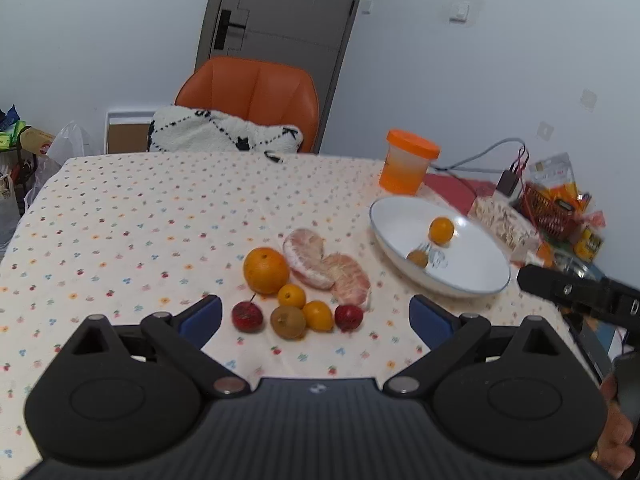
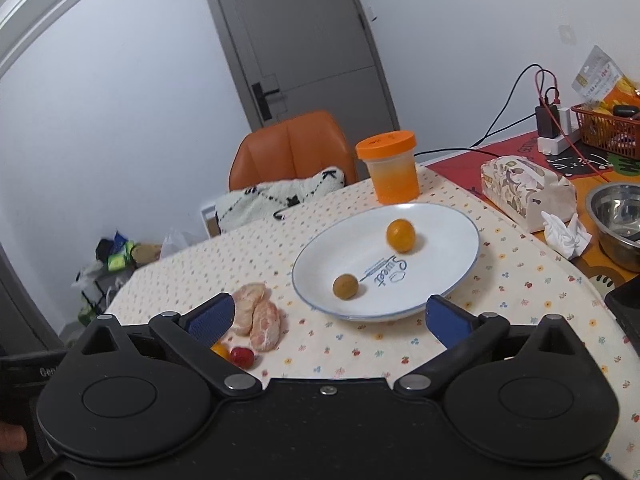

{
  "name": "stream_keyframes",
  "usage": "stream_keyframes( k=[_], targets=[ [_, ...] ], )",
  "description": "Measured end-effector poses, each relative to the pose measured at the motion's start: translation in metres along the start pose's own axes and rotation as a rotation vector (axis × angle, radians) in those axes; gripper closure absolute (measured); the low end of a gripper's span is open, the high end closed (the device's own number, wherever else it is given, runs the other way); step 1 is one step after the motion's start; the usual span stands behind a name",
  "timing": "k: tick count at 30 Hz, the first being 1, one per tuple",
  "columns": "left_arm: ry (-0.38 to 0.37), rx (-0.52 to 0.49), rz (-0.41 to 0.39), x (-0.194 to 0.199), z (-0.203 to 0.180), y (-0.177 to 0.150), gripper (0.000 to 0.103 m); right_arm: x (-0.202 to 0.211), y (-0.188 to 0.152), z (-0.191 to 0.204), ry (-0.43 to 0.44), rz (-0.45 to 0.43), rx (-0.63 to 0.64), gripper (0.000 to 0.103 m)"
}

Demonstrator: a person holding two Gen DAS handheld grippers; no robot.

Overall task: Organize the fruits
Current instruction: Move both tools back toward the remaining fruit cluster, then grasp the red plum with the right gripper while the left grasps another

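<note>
Left claw [image 1: 315, 317] is spread wide, empty, touching nothing; the fruit pile [image 1: 298, 292] lies just ahead between its fingers. Right claw [image 2: 328, 318] is also spread wide and empty, the plate [image 2: 440, 216] just ahead holding two small fruits.

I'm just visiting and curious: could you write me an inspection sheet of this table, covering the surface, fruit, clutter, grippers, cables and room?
Surface: table under a dotted cloth.
Job's things: white plate holds a small orange fruit and a brown fruit; on the cloth lie an orange, pomelo segments and small fruits.
Clutter: orange-lidded jar, tissue pack, steel bowl, red basket.
Grippers: left hand-held gripper open, empty; right hand-held gripper open, empty.
Cables: black cable to a charger.
Surroundings: orange chair, grey door.
</note>
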State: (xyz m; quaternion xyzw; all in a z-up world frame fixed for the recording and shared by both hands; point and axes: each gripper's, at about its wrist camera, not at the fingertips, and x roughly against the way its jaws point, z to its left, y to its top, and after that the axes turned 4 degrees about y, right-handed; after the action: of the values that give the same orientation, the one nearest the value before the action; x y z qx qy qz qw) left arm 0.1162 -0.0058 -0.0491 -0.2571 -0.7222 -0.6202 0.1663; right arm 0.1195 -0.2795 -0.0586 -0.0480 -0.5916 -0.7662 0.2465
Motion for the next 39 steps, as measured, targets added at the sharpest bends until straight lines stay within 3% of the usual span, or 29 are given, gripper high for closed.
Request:
stream_keyframes(
  k=[18, 26, 30, 39],
  targets=[
    [0.004, 0.026, 0.010, -0.005, 0.029, -0.008, 0.007, -0.012, -0.011, 0.025, 0.087, 0.082, 0.048, 0.000],
    [0.021, 0.042, 0.015, -0.013, 0.040, -0.011, 0.020, -0.025, -0.015, 0.038, 0.134, 0.101, 0.080, 0.002],
    [0.024, 0.056, 0.028, -0.018, 0.046, -0.012, 0.034, -0.033, -0.017, 0.041, 0.151, 0.120, 0.082, 0.010],
    [0.043, 0.086, 0.039, -0.028, 0.057, -0.011, 0.045, -0.054, -0.023, 0.047, 0.184, 0.167, 0.085, 0.028]
  ],
)
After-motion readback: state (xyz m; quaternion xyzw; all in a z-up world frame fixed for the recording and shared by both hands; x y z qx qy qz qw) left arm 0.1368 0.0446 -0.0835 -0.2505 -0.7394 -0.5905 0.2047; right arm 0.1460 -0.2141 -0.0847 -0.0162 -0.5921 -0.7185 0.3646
